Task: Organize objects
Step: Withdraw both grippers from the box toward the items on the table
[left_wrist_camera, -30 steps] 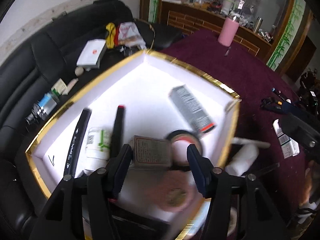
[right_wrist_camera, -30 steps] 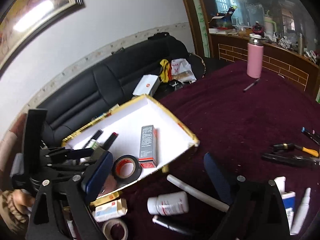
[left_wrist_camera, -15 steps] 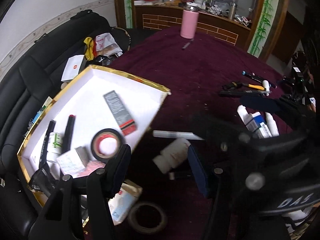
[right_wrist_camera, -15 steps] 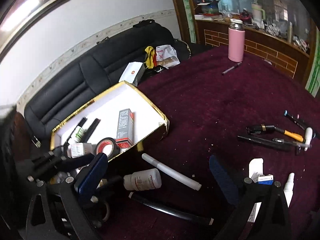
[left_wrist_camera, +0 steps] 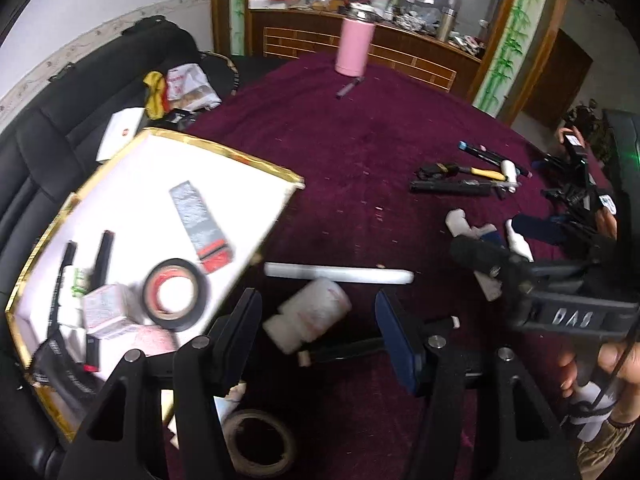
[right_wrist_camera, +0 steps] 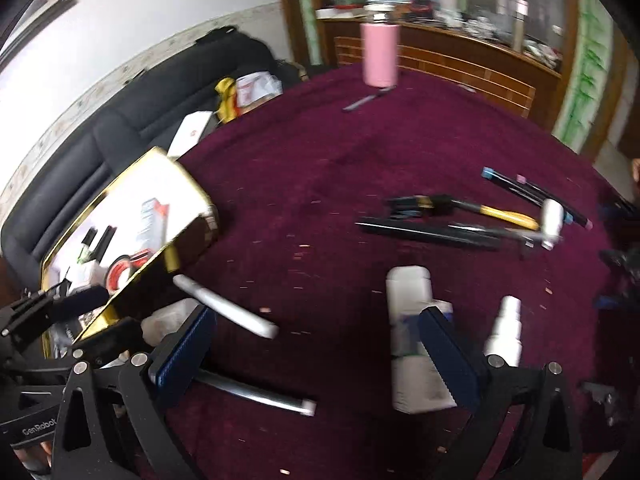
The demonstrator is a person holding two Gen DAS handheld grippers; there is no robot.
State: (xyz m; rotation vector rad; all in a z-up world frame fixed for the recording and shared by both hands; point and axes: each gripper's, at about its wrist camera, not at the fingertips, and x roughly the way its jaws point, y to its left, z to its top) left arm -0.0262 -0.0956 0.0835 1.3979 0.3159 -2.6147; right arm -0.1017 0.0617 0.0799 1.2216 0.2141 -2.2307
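Both my grippers hang spread and empty over the maroon desk. My left gripper frames a white bottle lying just right of the gold-rimmed box; my right gripper is farther right of the box, beside a white carton. Inside the box lies a black tape roll.

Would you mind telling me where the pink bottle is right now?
The pink bottle stands upright at the table's far edge, top centre in both views, with a pen lying just before it.
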